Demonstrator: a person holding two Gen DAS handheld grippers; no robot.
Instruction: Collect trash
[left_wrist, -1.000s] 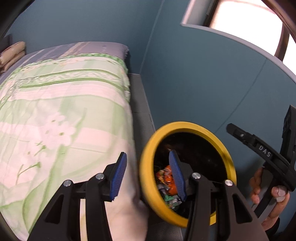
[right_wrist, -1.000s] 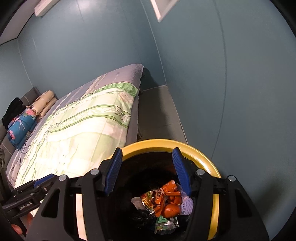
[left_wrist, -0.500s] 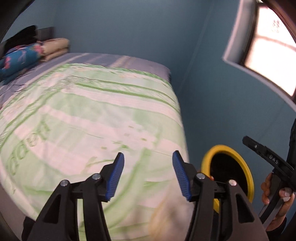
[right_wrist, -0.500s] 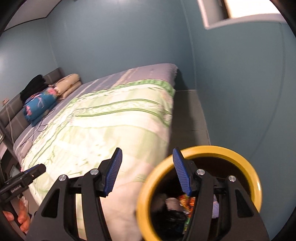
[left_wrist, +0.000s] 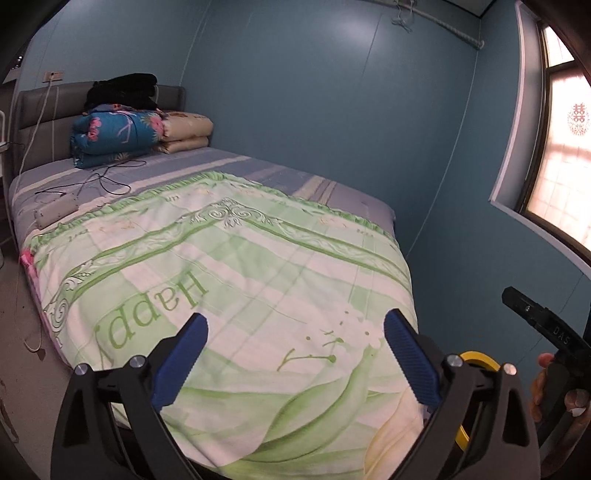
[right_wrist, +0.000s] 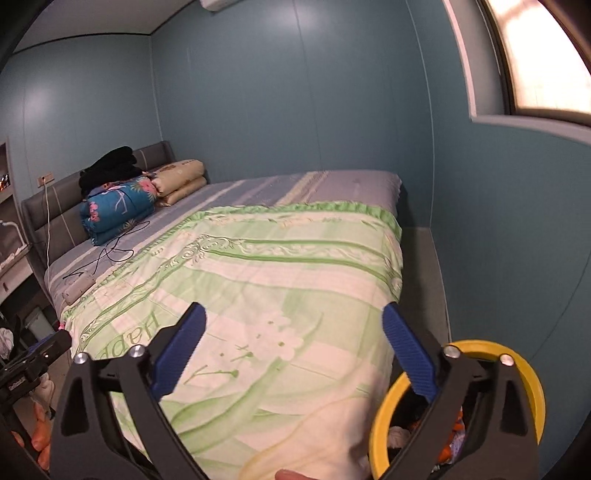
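Left gripper and right gripper, jaws opening wide and empty, face a green quilt. Yellow-rimmed trash bin at five o'clock, partly hidden behind the right gripper; its contents indistinct. Folded bedding at eleven o'clock.

Quilt top open ahead; yellow-rimmed bin blocks narrow wall-side gap.
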